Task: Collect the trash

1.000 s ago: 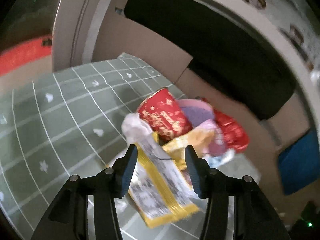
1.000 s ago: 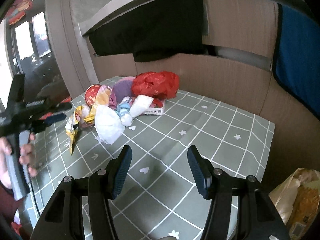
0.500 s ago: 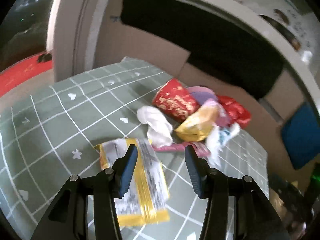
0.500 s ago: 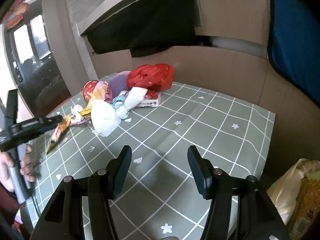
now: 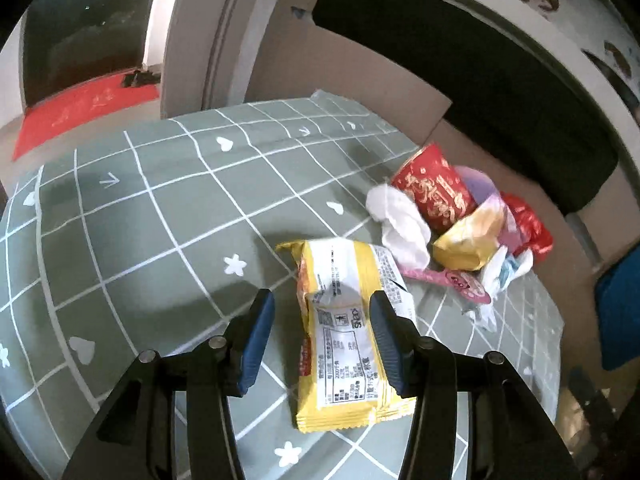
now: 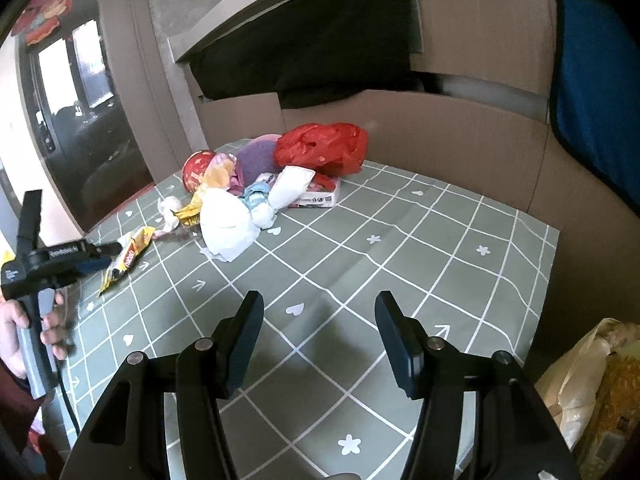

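A yellow snack wrapper [image 5: 344, 332] lies on the green checked tablecloth [image 5: 160, 208], a little apart from the trash pile. My left gripper [image 5: 320, 300] stands open around it. The right finger overlaps the wrapper's edge, and bare cloth shows beside the left pad. The pile holds a red paper cup [image 5: 434, 190], a white tissue [image 5: 400, 220], a yellow bag [image 5: 468, 244] and a red plastic bag [image 6: 324, 146]. In the right wrist view the left gripper [image 6: 106, 256] points at the wrapper [image 6: 130, 254]. My right gripper [image 6: 318, 300] hangs open over bare cloth, with nothing between its fingers.
Cardboard panels [image 6: 440, 136] wall the table's far side, with a dark cloth above and a blue cloth [image 6: 596, 80] at right. A pale plastic bag [image 6: 584, 376] sits beyond the table's right edge. A person's hand [image 6: 16, 320] holds the left gripper. A red mat [image 5: 80, 108] lies on the floor.
My left gripper has drawn back from the pile and sunk a little. The yellow wrapper came away from the pile with it and now lies flat. The right gripper has stayed put.
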